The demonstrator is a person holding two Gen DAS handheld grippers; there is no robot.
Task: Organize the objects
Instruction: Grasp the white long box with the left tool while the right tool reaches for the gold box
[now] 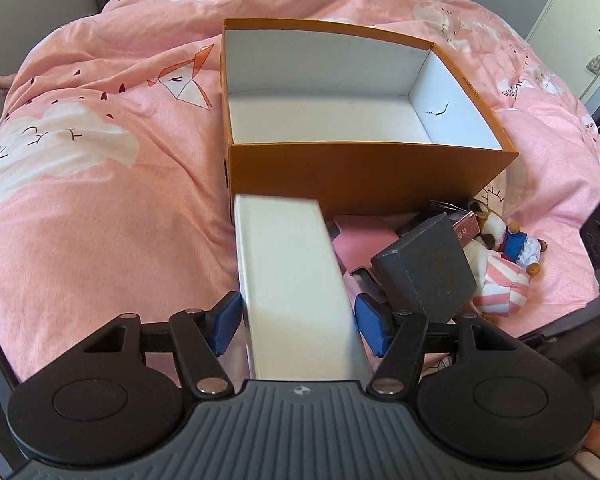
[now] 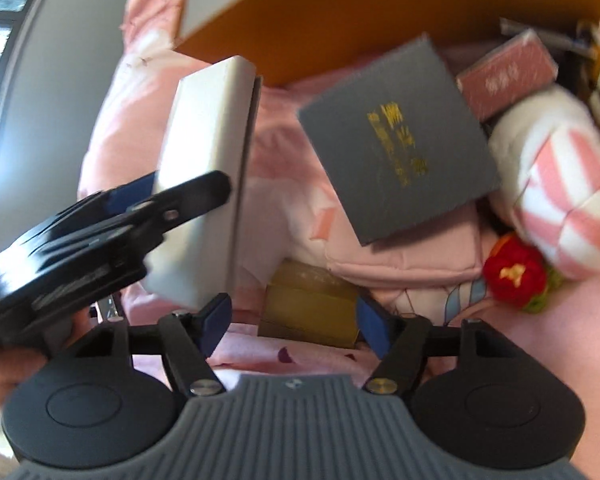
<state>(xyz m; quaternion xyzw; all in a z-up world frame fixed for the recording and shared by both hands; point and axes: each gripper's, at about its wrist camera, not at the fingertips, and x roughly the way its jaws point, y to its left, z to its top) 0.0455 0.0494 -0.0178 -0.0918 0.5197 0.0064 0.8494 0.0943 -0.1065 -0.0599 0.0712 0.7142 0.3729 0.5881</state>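
A long white box is pinched between the jaws of the left gripper, its blue pads pressed against both long sides, and it is held above the pink bedspread with its far end just short of the near wall of the open orange box. The orange box is seen to be empty, its white interior bare apart from a dark mark on the right wall. The step in hand is judged to be the carrying of the white box to the orange box; the next move would call for the white box to be raised over the near wall and lowered inside before the jaws are spread.

To the right, a heap of loose things is shown beside the orange box: a grey box tilted on one edge, a small pink packet, and a pink-striped plush toy.

In the right wrist view the jaws of the right gripper are seen spread and empty, set either side of a gold box lying on the bed, which is hidden from the left wrist view. Gold lettering on the grey box and a red knitted flower are also revealed there only. The inside of the orange box is shown only by the left wrist view.
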